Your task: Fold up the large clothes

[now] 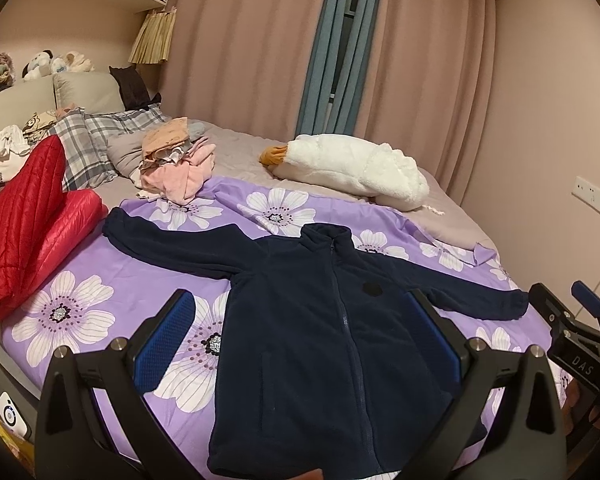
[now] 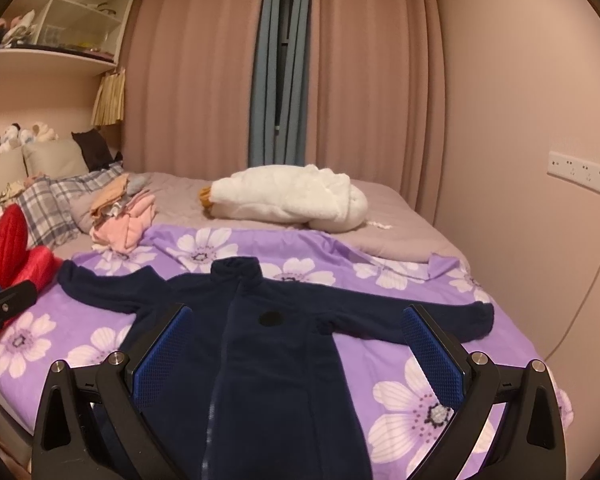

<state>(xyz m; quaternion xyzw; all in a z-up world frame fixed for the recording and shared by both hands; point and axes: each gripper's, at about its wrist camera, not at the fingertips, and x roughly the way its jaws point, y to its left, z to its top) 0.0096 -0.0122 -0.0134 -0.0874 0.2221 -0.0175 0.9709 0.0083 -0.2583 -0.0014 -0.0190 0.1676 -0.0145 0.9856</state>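
One navy jacket lies flat, zipped, sleeves spread, on the flowered bed cover; judged step: before the first fold. Both tools, the left hand-held gripper and right hand-held gripper, hover wide open, holding nothing. Next move likely calls for pinching the 3 o'clock sleeve and carrying it toward 9 o'clock.

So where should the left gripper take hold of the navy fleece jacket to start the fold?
Probably the left sleeve cuff: the navy fleece jacket lies flat, zipped, sleeves spread. The open left gripper could come from the outer side and pinch the cuff's free edge, then carry it inward.
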